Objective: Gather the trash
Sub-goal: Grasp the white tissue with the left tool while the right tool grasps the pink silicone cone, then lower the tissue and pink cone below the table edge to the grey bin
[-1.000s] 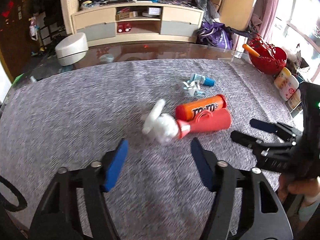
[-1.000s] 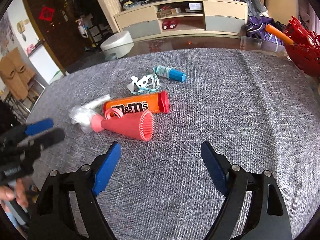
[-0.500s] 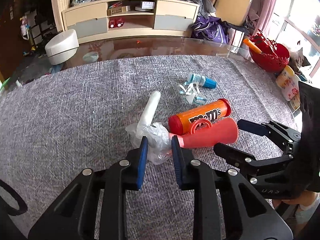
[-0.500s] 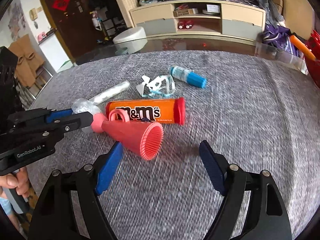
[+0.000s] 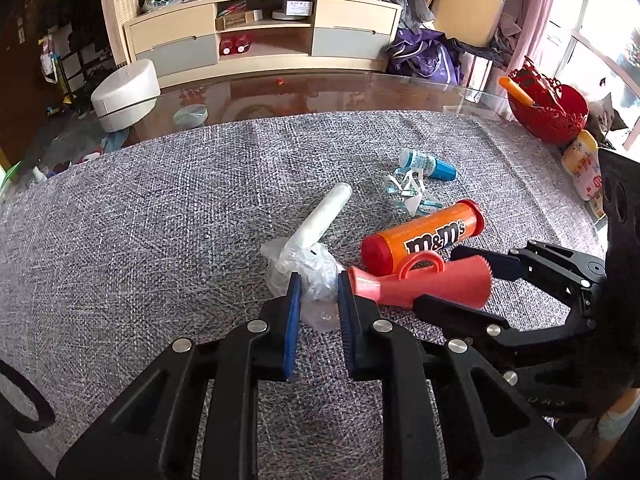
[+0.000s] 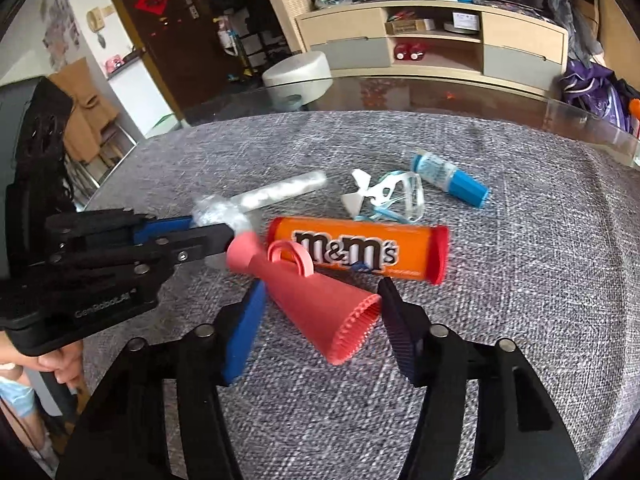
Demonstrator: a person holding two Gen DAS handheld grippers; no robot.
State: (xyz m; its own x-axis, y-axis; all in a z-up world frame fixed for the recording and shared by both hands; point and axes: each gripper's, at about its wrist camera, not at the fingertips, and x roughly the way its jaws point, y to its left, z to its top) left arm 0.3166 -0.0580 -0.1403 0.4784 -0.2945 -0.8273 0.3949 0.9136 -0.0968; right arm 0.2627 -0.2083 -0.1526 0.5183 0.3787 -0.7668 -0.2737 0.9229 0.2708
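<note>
**Two grippers among the trash on the gray cloth**

The left gripper (image 5: 318,284) sits low in the middle of the left wrist view. Its two blue pads are close together and squeeze a crumpled clear plastic bag (image 5: 308,270). A white tube (image 5: 320,216) sticks out of the bag and points toward the upper right of the frame.

Just to the right of the bag lies a pink cone (image 5: 424,280) with a small loop handle on top. Its thin end touches the left gripper's right finger. Behind the cone lies an orange candy tube (image 5: 424,236) with red caps, touching the cone.

In the right wrist view the right gripper (image 6: 320,300) is in the lower middle. Its jaws stand wide open, one on each side of the wide end of the pink cone (image 6: 320,300). I cannot tell if the pads touch the cone.

Farther back, above the candy tube, lie some white and blue plastic scraps (image 5: 410,194) and a small bottle (image 5: 428,164) with a blue cap.

All of this rests on a gray cloth (image 5: 140,220) that covers a glass table (image 5: 320,88). A red basket (image 5: 552,108) stands at the right edge of the left wrist view.
</note>
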